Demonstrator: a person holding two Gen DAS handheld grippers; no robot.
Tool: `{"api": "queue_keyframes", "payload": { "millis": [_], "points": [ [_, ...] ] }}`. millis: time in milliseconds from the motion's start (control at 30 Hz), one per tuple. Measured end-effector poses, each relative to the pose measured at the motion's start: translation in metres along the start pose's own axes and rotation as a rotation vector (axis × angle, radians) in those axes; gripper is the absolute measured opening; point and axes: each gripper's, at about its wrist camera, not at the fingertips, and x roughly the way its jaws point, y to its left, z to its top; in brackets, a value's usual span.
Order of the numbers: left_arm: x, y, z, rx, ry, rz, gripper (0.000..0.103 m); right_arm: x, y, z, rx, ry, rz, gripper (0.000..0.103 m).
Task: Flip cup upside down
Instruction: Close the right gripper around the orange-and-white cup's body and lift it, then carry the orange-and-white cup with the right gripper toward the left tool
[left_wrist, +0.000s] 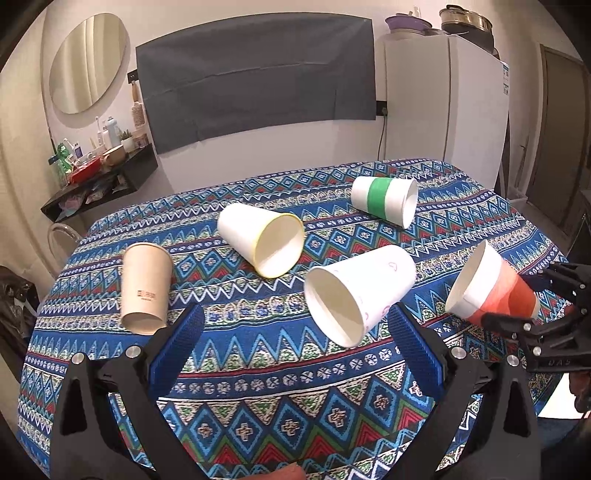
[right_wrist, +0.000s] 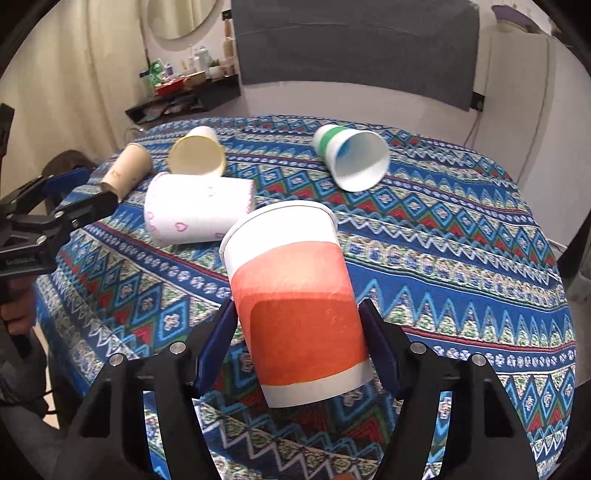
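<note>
Five paper cups: four toppled, orange cup (right_wrist: 295, 314) pinched by right tongs (right_wrist: 297, 343); left tongs (left_wrist: 295, 350) spread.

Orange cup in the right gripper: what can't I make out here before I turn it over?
- Orange cup: its inside faces away in the right wrist view; the left wrist view shows only part of it.
- Right gripper: pad contact is hidden behind the cup wall.
- Brown cup: its printed mark is too small to read.
- Left gripper: open over the tablecloth, its base cut off by the frame edge.
</note>
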Motion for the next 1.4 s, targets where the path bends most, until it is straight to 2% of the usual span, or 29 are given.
{"api": "queue_keyframes", "payload": {
  "millis": [533, 767, 1400],
  "points": [
    [-0.03, 0.054, -0.011, -0.039, -0.03, 0.058, 0.097, 0.002, 0.077, 0.024, -0.158, -0.007, 0.107, 0.064],
    [-0.038, 0.082, -0.016, -0.073, -0.033, 0.06, 0.097, 0.006, 0.109, 0.04, -0.214, -0.015, 0.118, 0.064],
    [-0.037, 0.129, -0.02, -0.074, -0.026, 0.101, 0.097, 0.055, 0.172, 0.07, -0.322, 0.001, 0.176, 0.064]
  ]
}}
